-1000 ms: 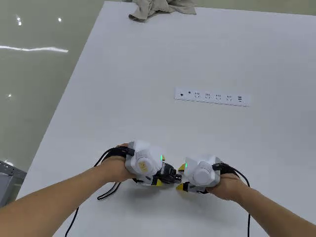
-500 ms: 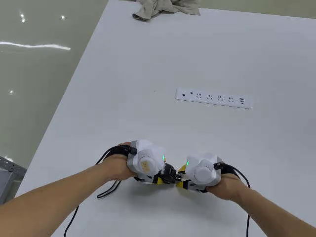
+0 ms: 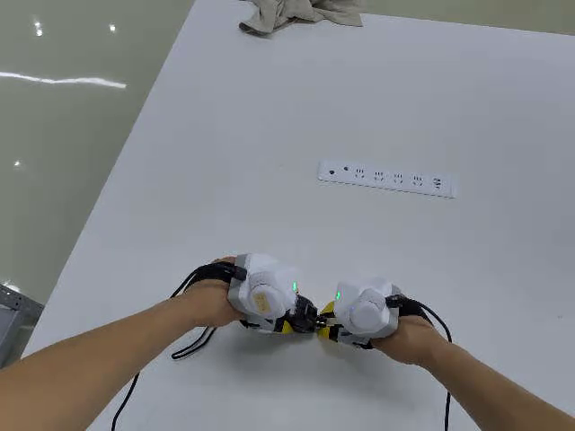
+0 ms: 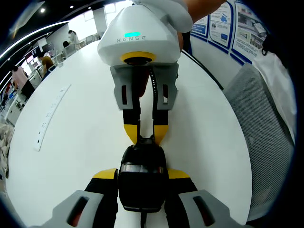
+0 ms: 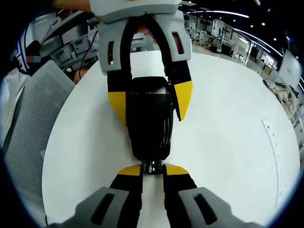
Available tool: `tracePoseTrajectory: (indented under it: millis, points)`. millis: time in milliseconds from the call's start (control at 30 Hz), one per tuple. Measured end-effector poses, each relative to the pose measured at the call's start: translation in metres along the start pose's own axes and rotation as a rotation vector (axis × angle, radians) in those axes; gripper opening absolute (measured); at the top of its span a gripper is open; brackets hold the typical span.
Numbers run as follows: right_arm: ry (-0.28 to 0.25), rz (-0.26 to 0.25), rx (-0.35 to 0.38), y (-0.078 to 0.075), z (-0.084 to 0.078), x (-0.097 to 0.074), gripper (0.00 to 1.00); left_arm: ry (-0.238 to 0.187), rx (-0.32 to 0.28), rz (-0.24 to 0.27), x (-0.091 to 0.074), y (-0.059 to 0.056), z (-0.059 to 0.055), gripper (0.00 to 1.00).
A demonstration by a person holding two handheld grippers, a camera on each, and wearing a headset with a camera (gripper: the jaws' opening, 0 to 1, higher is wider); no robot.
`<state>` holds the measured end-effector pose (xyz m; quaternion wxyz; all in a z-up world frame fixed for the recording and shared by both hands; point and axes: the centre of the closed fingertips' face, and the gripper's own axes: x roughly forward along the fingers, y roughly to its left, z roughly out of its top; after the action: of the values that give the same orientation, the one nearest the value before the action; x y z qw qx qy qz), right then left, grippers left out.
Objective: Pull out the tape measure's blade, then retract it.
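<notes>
The tape measure point(image 3: 306, 320) hides between left tongs point(image 4: 141, 175) and right tongs point(image 5: 153, 169).

Left forearm point(image 3: 99, 364) and right forearm point(image 3: 503, 400) converge by the counter's point(image 3: 269, 135) near edge, claws tip to tip. The yellow-tipped left claw point(image 4: 142, 173) clamps the black tape measure point(image 4: 142, 192) by its body; the right claw point(image 5: 152, 169) pinches its end.

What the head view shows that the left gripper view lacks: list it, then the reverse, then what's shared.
Head view: the person's forearms and the glossy floor beside the bench.
Left gripper view: a mesh chair, wall posters, and a close look at the left gripper clamped on the black tape measure.
Both: the white table, the power strip, and the right gripper, tips pinched at the tape measure's front end.
</notes>
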<state>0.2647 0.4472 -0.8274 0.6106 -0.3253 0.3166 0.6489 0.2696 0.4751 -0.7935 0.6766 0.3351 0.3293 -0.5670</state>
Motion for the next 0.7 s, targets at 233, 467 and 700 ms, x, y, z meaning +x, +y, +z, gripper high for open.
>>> tracePoseTrajectory:
  millis: [233,467,700]
  points:
    - [0.006,0.0,-0.01,0.0004,-0.0005,0.0005,0.16,0.009,0.015,-0.003,0.0011,-0.0002,-0.0012,0.35]
    - [0.013,-0.001,-0.04,0.0011,-0.001,0.0007,0.15,0.018,0.02,-0.004,0.0012,0.0001,-0.0018,0.34]
    - [0.011,-0.004,-0.065,0.0018,-0.0011,-0.0007,0.15,0.025,0.024,-0.003,0.0005,-0.0002,-0.0012,0.34]
